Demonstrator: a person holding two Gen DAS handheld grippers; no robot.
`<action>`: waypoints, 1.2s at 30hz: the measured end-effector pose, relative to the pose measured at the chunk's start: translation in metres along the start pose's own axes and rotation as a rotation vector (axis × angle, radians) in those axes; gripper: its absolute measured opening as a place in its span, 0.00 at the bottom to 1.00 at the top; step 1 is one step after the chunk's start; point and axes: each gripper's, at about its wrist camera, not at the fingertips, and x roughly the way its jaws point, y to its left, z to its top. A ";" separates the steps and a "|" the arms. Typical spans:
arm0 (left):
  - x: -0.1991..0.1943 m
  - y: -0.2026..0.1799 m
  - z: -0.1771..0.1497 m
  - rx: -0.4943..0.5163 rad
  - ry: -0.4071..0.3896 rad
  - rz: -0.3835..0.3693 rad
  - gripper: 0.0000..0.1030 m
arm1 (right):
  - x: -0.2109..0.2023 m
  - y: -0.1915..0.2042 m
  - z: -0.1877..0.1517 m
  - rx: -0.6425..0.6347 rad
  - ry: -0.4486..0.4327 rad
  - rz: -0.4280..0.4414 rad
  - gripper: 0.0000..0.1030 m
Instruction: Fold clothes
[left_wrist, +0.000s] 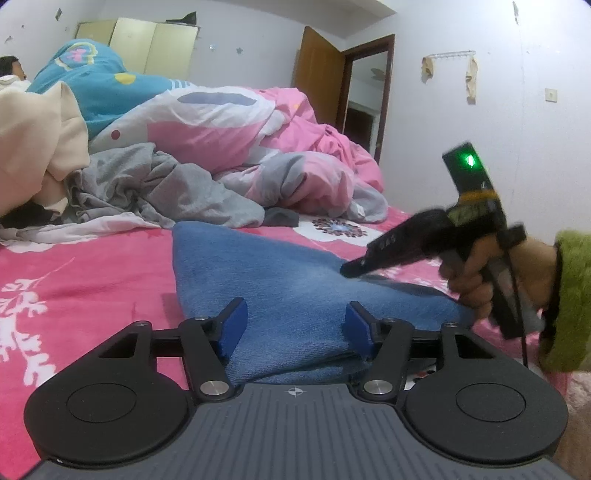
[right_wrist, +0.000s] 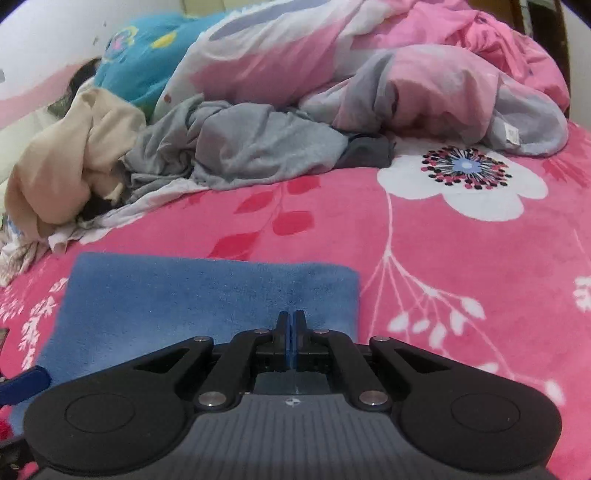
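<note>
A folded blue garment (left_wrist: 280, 273) lies flat on the pink floral bedspread (left_wrist: 92, 280). My left gripper (left_wrist: 297, 326) is open at the garment's near edge, with the layered fabric between its two blue pads (left_wrist: 236, 325). In the left wrist view my right gripper (left_wrist: 349, 268) comes in from the right, held by a hand in a green fuzzy sleeve (left_wrist: 565, 295), its tip resting on top of the cloth. In the right wrist view the right gripper (right_wrist: 291, 317) is shut, pads together over the blue garment (right_wrist: 184, 291); nothing shows between them.
A crumpled grey garment (right_wrist: 251, 147) and a cream one (right_wrist: 66, 162) lie piled at the back of the bed, with a pink and white quilt (right_wrist: 424, 85) behind. A person lies under a blue cover (left_wrist: 96, 85) at far left. A brown door (left_wrist: 321, 74) stands open.
</note>
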 end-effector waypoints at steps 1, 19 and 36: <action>0.000 0.000 0.000 -0.002 0.001 0.000 0.59 | -0.003 0.001 0.006 0.008 0.014 -0.002 0.00; -0.001 0.000 0.001 -0.011 0.016 -0.003 0.60 | 0.000 0.077 0.052 -0.155 -0.032 0.258 0.00; -0.004 0.005 0.001 -0.038 0.024 -0.016 0.63 | 0.042 0.060 0.030 -0.029 0.105 0.153 0.00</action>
